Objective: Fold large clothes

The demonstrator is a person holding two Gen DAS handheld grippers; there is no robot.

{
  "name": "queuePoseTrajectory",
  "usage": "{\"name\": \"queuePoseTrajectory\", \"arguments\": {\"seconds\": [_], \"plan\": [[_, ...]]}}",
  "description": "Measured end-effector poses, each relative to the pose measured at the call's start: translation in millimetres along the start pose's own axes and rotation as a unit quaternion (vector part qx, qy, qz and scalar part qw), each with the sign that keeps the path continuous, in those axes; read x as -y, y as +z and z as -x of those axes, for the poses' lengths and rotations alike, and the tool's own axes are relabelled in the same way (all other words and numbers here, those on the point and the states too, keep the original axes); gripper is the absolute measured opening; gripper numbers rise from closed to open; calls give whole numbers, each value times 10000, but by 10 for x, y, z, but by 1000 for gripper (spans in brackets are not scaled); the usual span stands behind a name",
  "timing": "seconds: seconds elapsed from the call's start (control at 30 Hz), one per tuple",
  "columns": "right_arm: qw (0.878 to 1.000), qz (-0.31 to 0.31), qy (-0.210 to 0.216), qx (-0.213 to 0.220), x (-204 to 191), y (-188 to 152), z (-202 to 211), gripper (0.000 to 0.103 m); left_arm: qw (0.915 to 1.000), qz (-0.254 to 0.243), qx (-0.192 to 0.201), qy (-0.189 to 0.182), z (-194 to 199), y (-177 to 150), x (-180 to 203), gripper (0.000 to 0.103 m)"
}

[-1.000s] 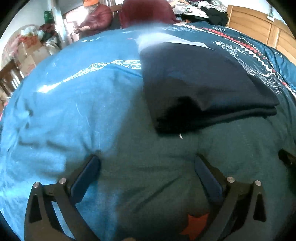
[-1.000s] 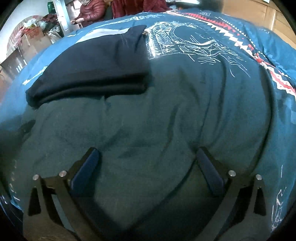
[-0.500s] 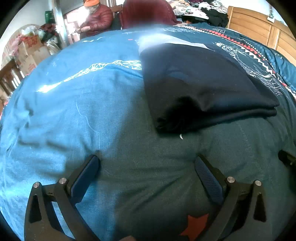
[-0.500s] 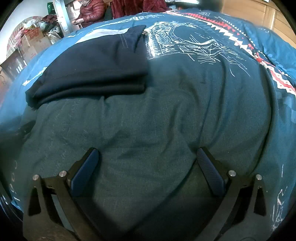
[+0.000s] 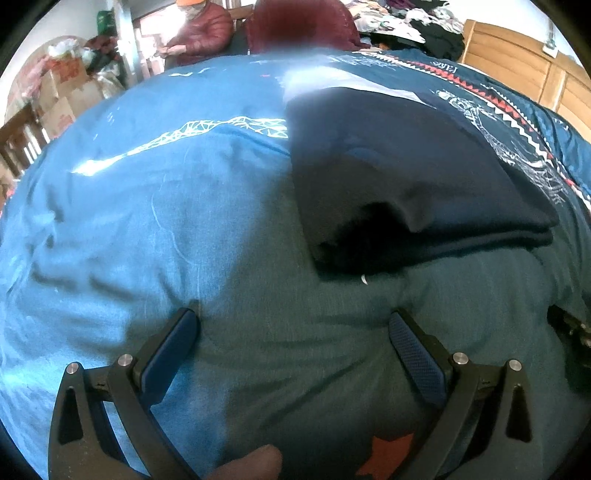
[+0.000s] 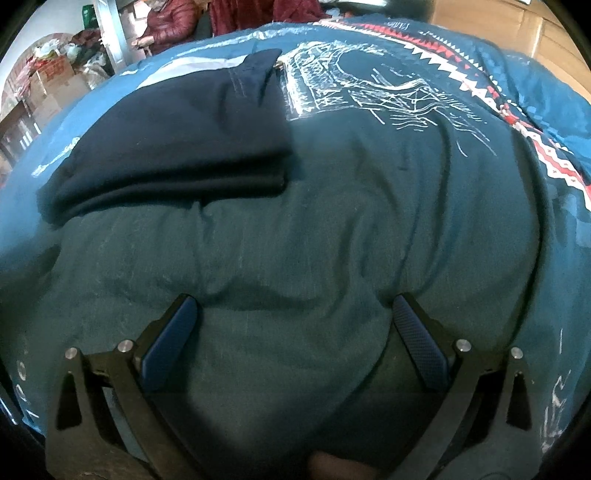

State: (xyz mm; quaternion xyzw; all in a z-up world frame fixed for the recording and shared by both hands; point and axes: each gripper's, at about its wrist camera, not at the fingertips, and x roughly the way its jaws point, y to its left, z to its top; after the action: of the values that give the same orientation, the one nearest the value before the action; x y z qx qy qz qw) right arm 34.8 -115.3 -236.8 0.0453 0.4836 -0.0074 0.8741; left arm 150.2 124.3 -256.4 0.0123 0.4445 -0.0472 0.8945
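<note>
In the left wrist view, we see cardboard boxes [image 5: 59, 107] stacked at the far left edge of the room, and behind the bed a seated person in a dark red puffer jacket [image 5: 201, 35]. Below them spreads the blue bedcover [image 5: 147, 206], its white line print running across the left half. Our left tool [image 5: 293, 325] hovers over the cover with its blue-padded fingers spread wide and nothing between them. Just right of centre lies the folded dark navy garment [image 5: 399, 177], flat on the cover, its stacked edges facing us and one layer lifted into a small dark opening. Beyond it to the right runs the red and white zigzag band [image 5: 491, 92] of the cover, then the wooden headboard [image 5: 517, 62]. A pile of loose clothes [image 5: 417, 22] sits at the top.

In the right wrist view, the folded dark navy garment [image 6: 177, 140] lies at the upper left, well ahead of the tool. Our right tool [image 6: 293, 314] is likewise released, fingers wide apart above wrinkled cover, empty. To the right sprawls the white sketch-like print [image 6: 373, 88].
</note>
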Motion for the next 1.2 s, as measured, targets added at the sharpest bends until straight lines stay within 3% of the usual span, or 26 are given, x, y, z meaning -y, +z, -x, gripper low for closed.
{"name": "queuePoseTrajectory", "arguments": {"seconds": [0.07, 0.2, 0.43, 0.6, 0.73, 0.83, 1.2], "plan": [[9999, 51, -47, -128, -1, 75, 56, 103, 10000, 52, -44, -45, 13, 30, -12, 103], [9994, 88, -156, 295, -37, 249, 473, 103, 9999, -20, 7, 110, 173, 95, 16, 103], [9924, 108, -47, 1228, -196, 527, 1677, 103, 9954, 28, 831, 477, 1242, 402, 128, 103], [9858, 112, -16, 1675, -345, 610, 2230, 103, 9943, 173, 1030, 220, 1914, 580, 227, 103], [9812, 355, -398, 1854, -522, 597, 2471, 103, 9938, 81, 1107, -22, 2236, 612, 347, 103], [9805, 371, -431, 1879, -567, 570, 2568, 103, 9926, 96, 1208, -108, 2422, 587, 410, 103], [9829, 284, -343, 1789, -590, 527, 2705, 103, 9904, 120, 1349, 284, 2616, 608, 425, 103]]}}
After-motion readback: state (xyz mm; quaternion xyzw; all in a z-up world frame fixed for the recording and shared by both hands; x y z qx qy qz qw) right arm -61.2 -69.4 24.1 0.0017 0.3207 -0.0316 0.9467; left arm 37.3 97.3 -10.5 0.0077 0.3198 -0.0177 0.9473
